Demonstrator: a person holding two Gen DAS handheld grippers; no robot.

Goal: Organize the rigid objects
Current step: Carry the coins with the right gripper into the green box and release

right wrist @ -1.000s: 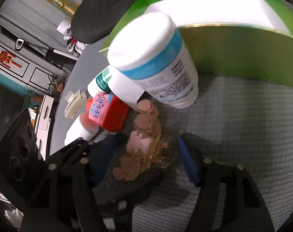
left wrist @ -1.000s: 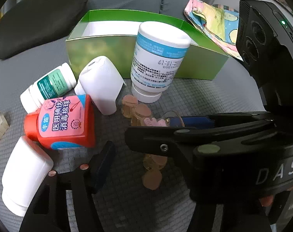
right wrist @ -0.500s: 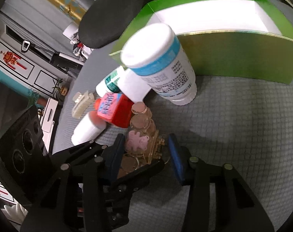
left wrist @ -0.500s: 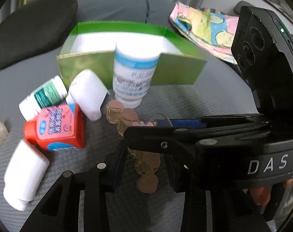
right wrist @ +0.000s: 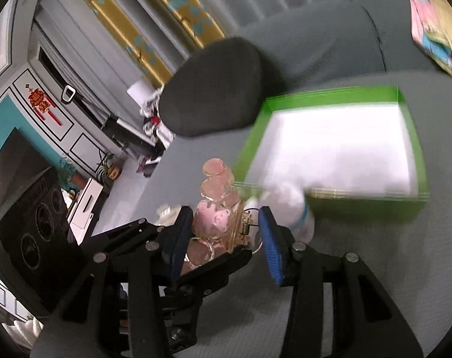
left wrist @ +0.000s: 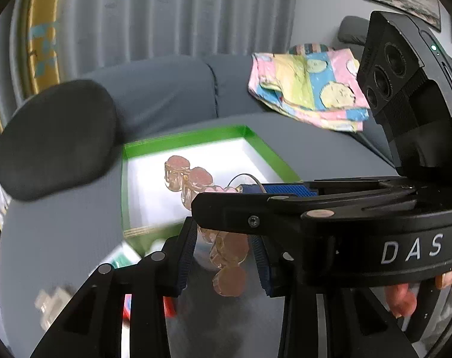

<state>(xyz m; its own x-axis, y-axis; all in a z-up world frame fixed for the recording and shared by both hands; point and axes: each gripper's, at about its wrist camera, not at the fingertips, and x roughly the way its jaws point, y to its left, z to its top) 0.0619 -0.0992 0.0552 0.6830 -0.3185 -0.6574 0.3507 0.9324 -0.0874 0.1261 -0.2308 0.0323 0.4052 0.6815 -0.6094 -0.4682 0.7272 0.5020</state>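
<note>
A clear amber hair clip (left wrist: pixel 229 250) with pink round studs hangs in the air above the grey sofa seat. My left gripper (left wrist: pixel 223 258) is shut on its lower part, blue pads on both sides. My right gripper (right wrist: pixel 224 240) is shut on the same hair clip (right wrist: pixel 217 217) from the other side, pads against the pink piece and the spring. In the left wrist view the right gripper's arm (left wrist: pixel 330 217) crosses in front of the clip. One of the left gripper's fingers (right wrist: pixel 220 268) shows under the clip in the right wrist view. The green box (left wrist: pixel 178 143) with a white inside lies open beyond the clip.
A black cushion (left wrist: pixel 55 140) lies left of the box (right wrist: pixel 330 95), and a colourful cloth (left wrist: pixel 306 89) at the back right. Below, blurred, are a white bottle (right wrist: pixel 297 208), a red bottle (left wrist: pixel 127 307) and a beige clip (left wrist: pixel 50 301). A person's fingers (left wrist: pixel 402 298) hold the right gripper.
Both grippers closed on the hair clip and lifted it off the seat. The bottles have dropped towards the bottom of both views, and the box now appears from above.
</note>
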